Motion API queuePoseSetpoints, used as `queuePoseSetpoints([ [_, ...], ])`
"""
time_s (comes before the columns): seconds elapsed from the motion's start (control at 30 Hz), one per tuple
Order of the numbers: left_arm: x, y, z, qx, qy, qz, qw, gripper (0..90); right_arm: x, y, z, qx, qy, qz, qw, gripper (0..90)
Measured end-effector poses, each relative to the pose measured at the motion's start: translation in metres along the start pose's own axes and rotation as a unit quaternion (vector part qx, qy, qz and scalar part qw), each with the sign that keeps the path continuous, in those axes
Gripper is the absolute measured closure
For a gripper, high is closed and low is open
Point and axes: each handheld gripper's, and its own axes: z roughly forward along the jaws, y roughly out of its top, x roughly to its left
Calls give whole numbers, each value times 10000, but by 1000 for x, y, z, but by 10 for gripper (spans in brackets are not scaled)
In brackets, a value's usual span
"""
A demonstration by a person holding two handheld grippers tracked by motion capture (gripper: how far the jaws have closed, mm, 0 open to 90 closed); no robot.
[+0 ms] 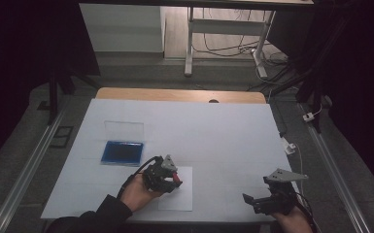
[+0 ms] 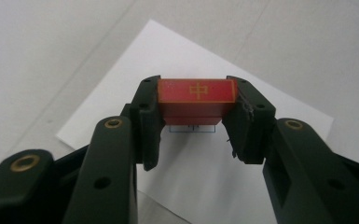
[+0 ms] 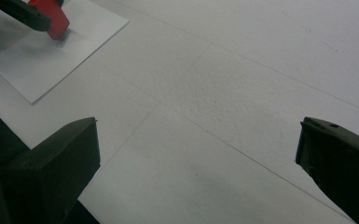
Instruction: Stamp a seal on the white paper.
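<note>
Left tongs (image 2: 196,109) clamp red stamp (image 2: 196,95), gold character on top; right tongs (image 3: 198,154) wide.

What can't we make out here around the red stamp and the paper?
- Red stamp underside: left gripper view, hidden by its own body and the left tool.
- Blue print on the paper sheet: left gripper view, mostly covered by the stamp.
- Blue ink pad surface: high view, too dark and small.
- Right tool: right gripper view, cut off by the bottom edge.
</note>
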Motion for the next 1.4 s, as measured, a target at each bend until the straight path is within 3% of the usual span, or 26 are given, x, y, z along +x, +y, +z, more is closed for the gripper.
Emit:
queuePoseSetpoints([
  [0.73,5,2,-23,-324,129,-46,9994,581,-3,-1,-1,-59,40,90,9999,1],
  [1.13,15,-2,-38,-471,355,-211,9980,581,-3,-1,-2,-65,37,95,9999,1],
  [1.4,29,-10,-51,-627,504,-428,9958,581,-3,-1,-2,-76,37,102,9999,1],
])
